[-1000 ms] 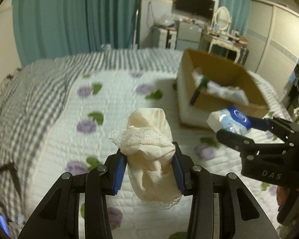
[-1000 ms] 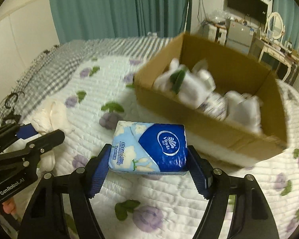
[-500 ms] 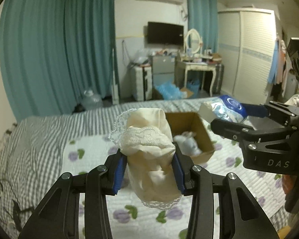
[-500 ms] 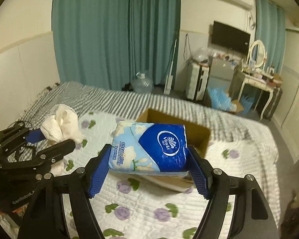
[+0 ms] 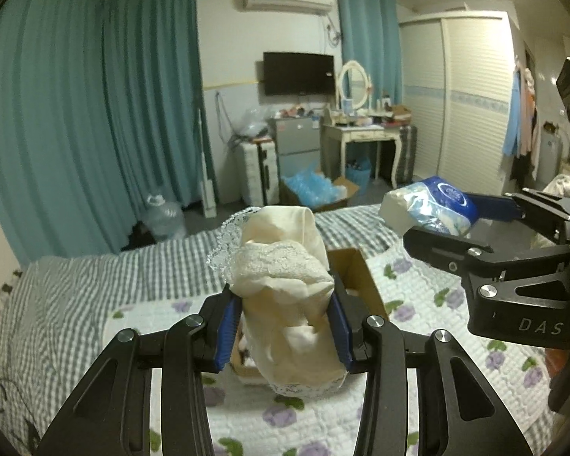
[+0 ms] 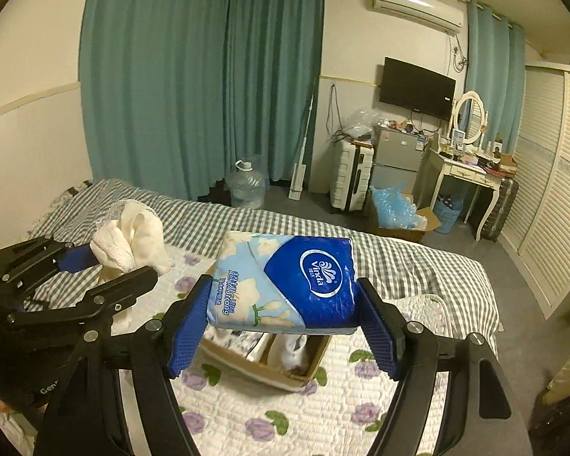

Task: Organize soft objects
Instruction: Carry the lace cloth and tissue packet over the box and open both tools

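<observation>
My left gripper [image 5: 283,325] is shut on a cream cloth bundle with lace trim [image 5: 285,285], held high over the bed. From the right wrist view the same bundle [image 6: 133,239] shows at the left. My right gripper [image 6: 283,323] is shut on a blue and white tissue pack [image 6: 285,285]; the pack [image 5: 429,209] also appears at the right of the left wrist view. A brown cardboard box [image 6: 269,364] lies on the bed below both grippers, with white soft items inside. In the left wrist view the box [image 5: 357,285] is mostly hidden behind the cloth.
The bed has a white quilt with purple flowers [image 6: 323,418] and a grey checked blanket [image 5: 95,285]. Beyond its far edge are teal curtains [image 6: 193,76], a water jug [image 6: 247,186], a suitcase [image 6: 349,174], a small fridge [image 6: 397,159] and a dressing table [image 6: 463,174]. A wardrobe [image 5: 471,102] is at the right.
Both grippers have risen well above the bed with their loads and tipped up toward the room. The box now looks smaller and sits lower in both views.
</observation>
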The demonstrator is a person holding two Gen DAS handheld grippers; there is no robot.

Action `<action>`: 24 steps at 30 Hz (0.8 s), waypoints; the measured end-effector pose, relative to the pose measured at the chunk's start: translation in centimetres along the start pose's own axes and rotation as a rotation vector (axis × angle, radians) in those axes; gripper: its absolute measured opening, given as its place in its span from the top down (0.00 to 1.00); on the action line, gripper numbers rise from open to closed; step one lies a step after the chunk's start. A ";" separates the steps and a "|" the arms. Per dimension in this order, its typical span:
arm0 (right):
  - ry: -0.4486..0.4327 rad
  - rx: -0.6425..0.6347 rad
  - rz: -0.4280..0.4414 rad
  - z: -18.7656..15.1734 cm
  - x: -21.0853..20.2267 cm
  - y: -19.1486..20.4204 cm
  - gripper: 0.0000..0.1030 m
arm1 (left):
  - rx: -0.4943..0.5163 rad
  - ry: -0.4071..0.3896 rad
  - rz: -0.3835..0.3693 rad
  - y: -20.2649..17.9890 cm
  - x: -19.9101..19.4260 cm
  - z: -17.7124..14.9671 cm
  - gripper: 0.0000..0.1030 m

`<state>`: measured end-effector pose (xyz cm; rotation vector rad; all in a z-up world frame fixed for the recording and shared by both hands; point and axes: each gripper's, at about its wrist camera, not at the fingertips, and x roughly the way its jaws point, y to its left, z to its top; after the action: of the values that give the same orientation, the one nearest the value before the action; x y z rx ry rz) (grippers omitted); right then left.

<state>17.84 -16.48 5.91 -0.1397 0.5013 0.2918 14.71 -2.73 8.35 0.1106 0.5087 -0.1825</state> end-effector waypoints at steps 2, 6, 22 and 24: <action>0.000 0.012 0.000 0.3 0.9 -0.7 0.29 | 0.003 0.006 -0.001 -0.2 1.2 0.1 0.60; 0.015 0.032 0.001 0.4 3.8 -2.1 0.29 | 0.016 0.036 0.002 -0.6 4.1 -0.1 0.60; 0.161 0.123 0.001 -4.1 18.3 -5.4 0.29 | 0.004 0.200 -0.027 -2.3 15.8 -5.4 0.60; 0.178 0.138 0.000 -4.9 19.9 -5.8 0.29 | -0.006 0.201 -0.028 -2.5 16.4 -5.8 0.60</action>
<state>34.05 -18.18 -7.79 -0.0315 0.6963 0.2449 25.55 -6.68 -4.88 0.1171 0.7112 -0.1981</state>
